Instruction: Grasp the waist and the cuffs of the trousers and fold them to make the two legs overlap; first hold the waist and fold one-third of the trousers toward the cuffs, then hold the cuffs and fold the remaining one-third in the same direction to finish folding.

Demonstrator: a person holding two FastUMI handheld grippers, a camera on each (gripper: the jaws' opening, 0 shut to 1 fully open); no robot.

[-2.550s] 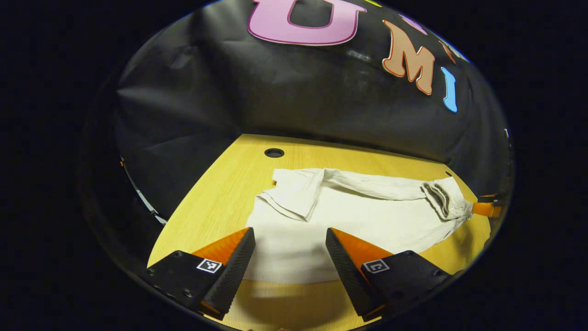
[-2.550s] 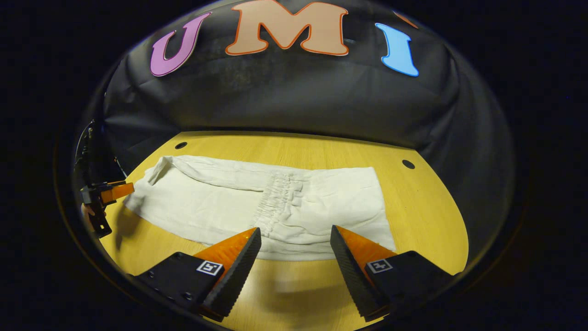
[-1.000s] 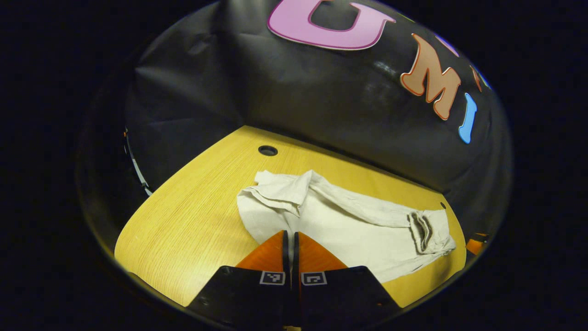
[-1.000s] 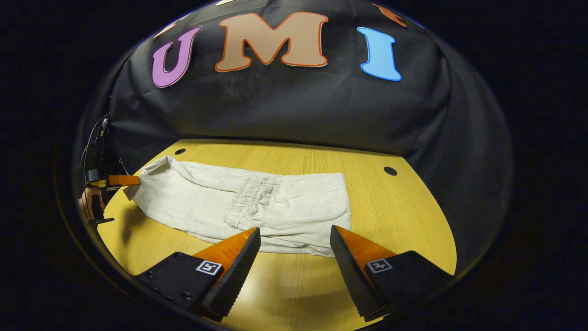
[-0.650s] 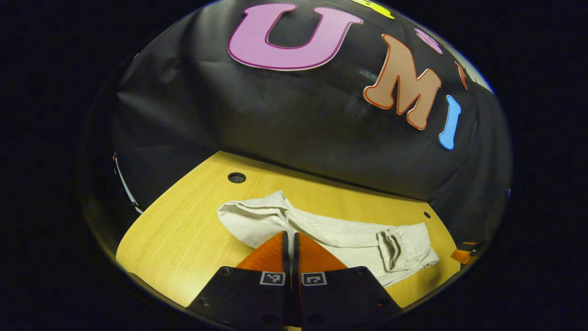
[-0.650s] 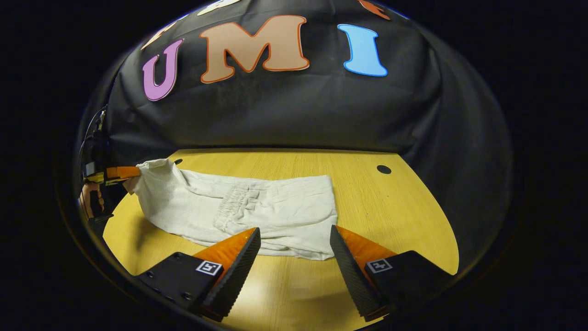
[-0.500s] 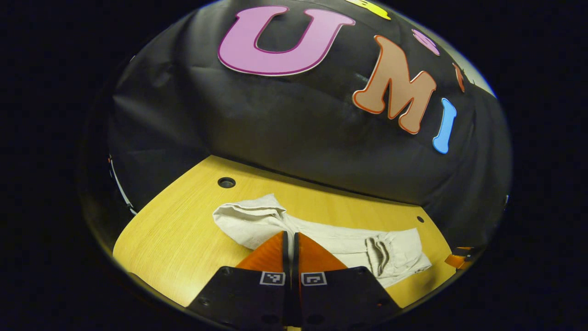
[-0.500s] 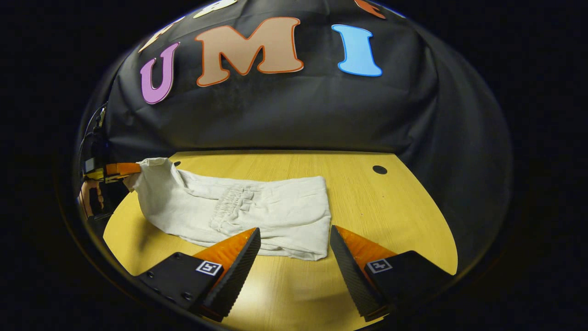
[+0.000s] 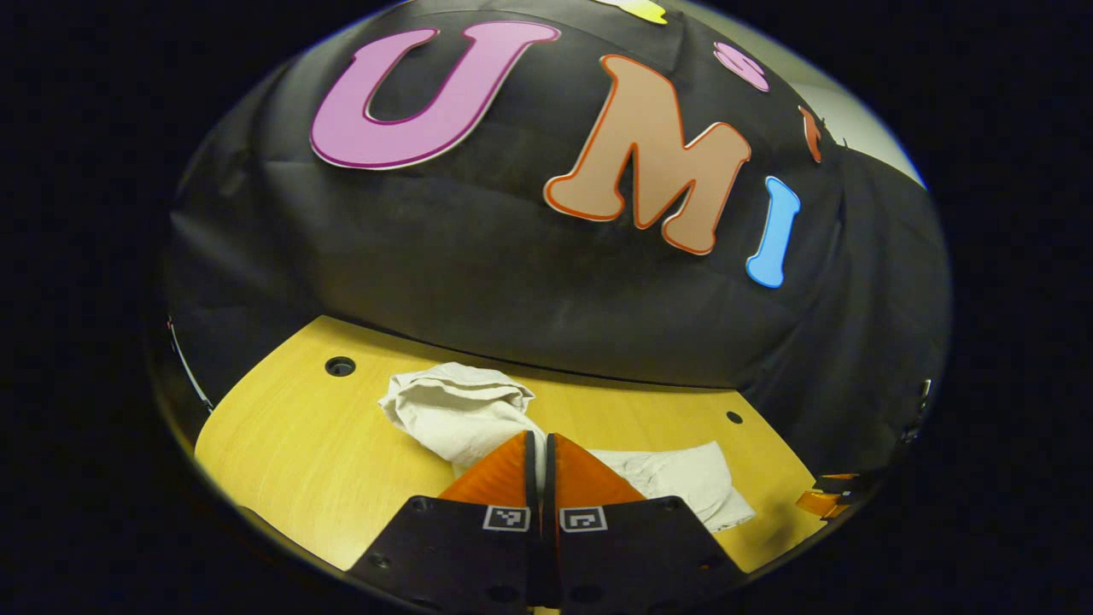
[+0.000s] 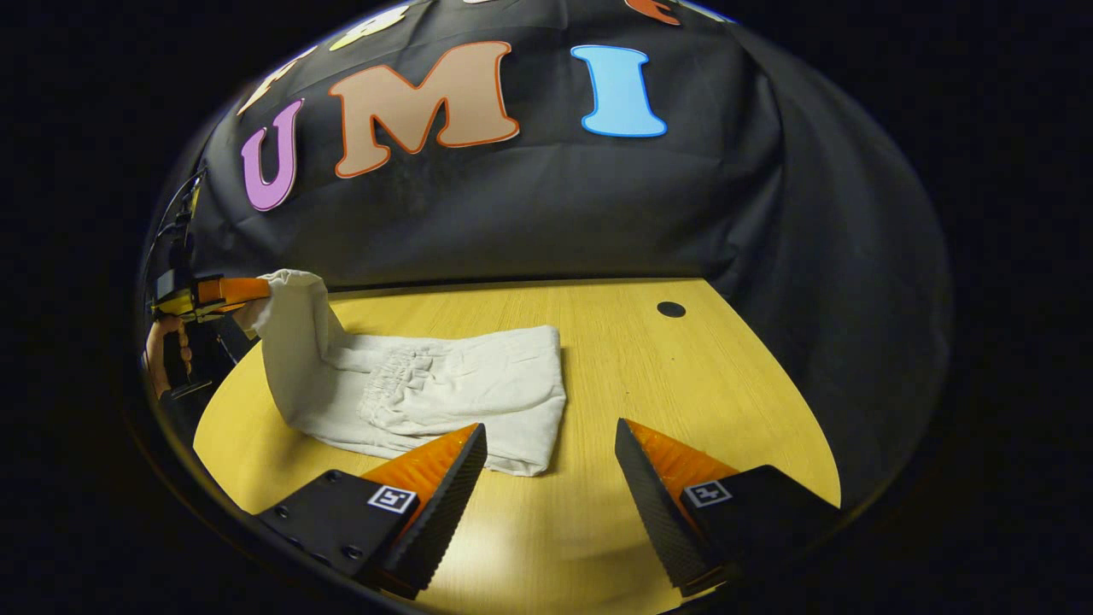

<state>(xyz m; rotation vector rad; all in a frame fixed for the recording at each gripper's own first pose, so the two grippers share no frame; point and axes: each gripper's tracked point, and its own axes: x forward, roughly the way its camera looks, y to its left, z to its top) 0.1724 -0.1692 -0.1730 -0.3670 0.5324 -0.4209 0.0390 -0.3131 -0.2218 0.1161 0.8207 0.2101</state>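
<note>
This is a recording booth, a staged workspace and not a lived-in room. A black cloth wall [image 10: 529, 213] hangs in creases close behind a light wooden table [image 10: 666, 401], wrapping around its far and right sides. The tabletop has round cable holes [image 10: 671, 308] like an office desk's, near its far corners.

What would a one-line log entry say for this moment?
left gripper: shut on trousers cuff end, lifted | right gripper: open, holding nothing | waist: folded on table

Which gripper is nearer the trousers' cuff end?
Left. The left gripper is shut on the cuff end of the trousers, lifting it; the right gripper hovers open by the folded end.
</note>
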